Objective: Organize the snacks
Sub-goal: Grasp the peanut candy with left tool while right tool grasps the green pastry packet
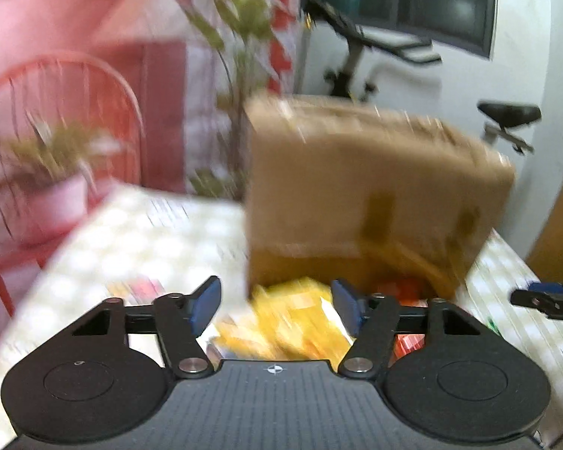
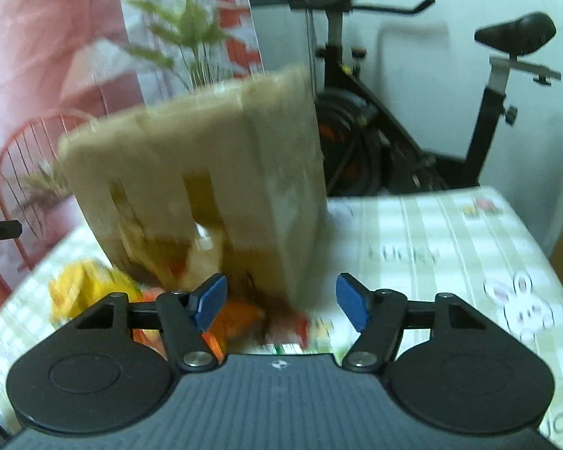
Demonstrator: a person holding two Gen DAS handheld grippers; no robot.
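- Snacks [image 1: 292, 322]: yellow and orange packets loose on table [image 2: 450, 232], lower centre, at foot of cardboard box [image 1: 356, 187].
- Left gripper [image 1: 277, 305], right gripper [image 2: 281, 302]: jaws apart, grasping nothing.
- Sorting looks barely begun.

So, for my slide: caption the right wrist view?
Open hand-held gripper approaching cardboard box and snack packets on checked tablecloth.

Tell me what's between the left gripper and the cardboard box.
A yellow snack packet lies between the left gripper and the cardboard box, seen in the left wrist view.

White wall [image 2: 413, 86], dark window [image 1: 443, 0], exercise bike [image 2: 356, 127], red wire chair [image 1: 56, 112], pink curtain [image 1: 37, 7]
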